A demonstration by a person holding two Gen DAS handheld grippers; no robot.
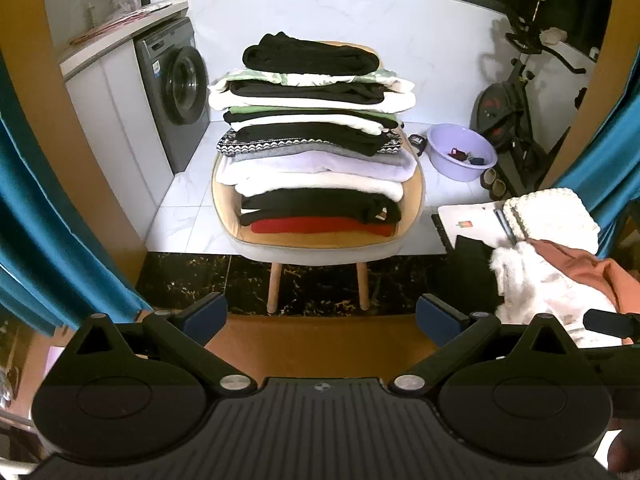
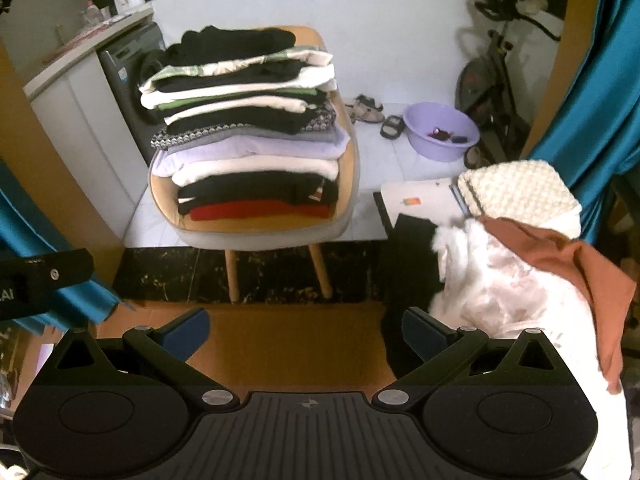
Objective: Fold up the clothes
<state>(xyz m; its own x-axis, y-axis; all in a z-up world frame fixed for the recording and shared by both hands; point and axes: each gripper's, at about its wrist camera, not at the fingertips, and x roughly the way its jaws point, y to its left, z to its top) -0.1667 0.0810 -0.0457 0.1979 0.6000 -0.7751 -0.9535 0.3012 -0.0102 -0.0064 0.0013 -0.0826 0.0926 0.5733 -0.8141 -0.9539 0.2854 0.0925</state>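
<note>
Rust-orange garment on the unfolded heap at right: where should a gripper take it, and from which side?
Probably at the loose hanging edge of the rust-orange garment, coming from the right. It drapes over the white fluffy garment, so that edge hangs free and pinches cleanly.

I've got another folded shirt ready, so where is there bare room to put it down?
The stack of folded clothes fills the chair; only its top is free. Bare white floor lies between chair and washing machine. The unfolded heap crowds the right side.
</note>
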